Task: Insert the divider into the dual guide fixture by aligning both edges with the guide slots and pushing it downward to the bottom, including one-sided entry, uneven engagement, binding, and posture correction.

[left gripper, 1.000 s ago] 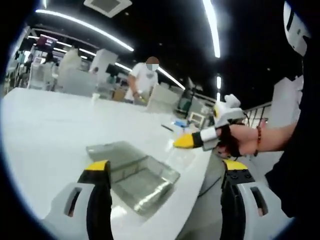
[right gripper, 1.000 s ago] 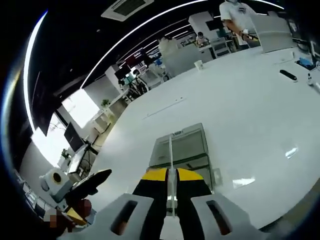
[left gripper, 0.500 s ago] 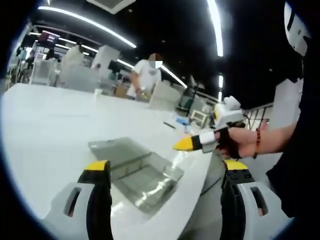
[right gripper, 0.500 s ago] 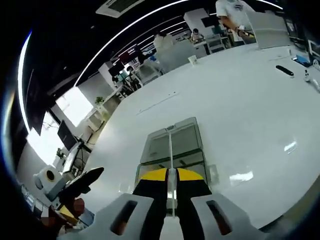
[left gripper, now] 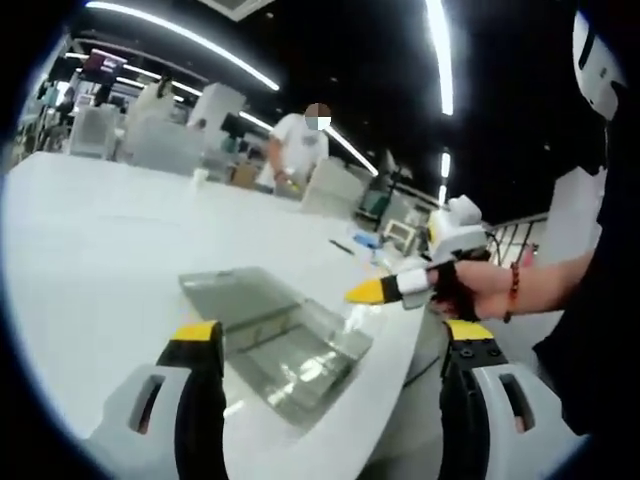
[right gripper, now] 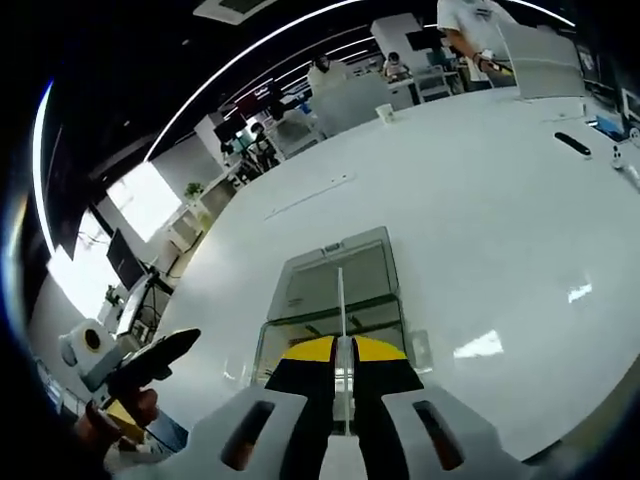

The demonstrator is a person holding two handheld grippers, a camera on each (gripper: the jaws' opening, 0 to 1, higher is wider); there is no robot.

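The dual guide fixture [right gripper: 335, 290] is a clear, shallow box with compartments, lying on the white table [right gripper: 490, 220]. My right gripper [right gripper: 337, 352] is shut on the divider [right gripper: 340, 295], a thin clear sheet seen edge-on that reaches out over the fixture's middle. In the left gripper view the fixture [left gripper: 270, 335] lies near the table's edge, just beyond my left gripper [left gripper: 330, 338], which is open with nothing between its jaws. The right gripper [left gripper: 385, 289], held by a hand, hovers above the fixture's right end. The left gripper [right gripper: 150, 362] hangs off the table's edge.
A person in a white shirt [left gripper: 300, 150] stands at a far desk. A black remote [right gripper: 573, 143] and small items lie on the table's far right. The table's curved edge [left gripper: 380, 390] runs close past the fixture.
The fixture looks slightly larger and nearer in the right gripper view, with the divider still held over its middle. The left gripper stays open; its view has shifted a little.
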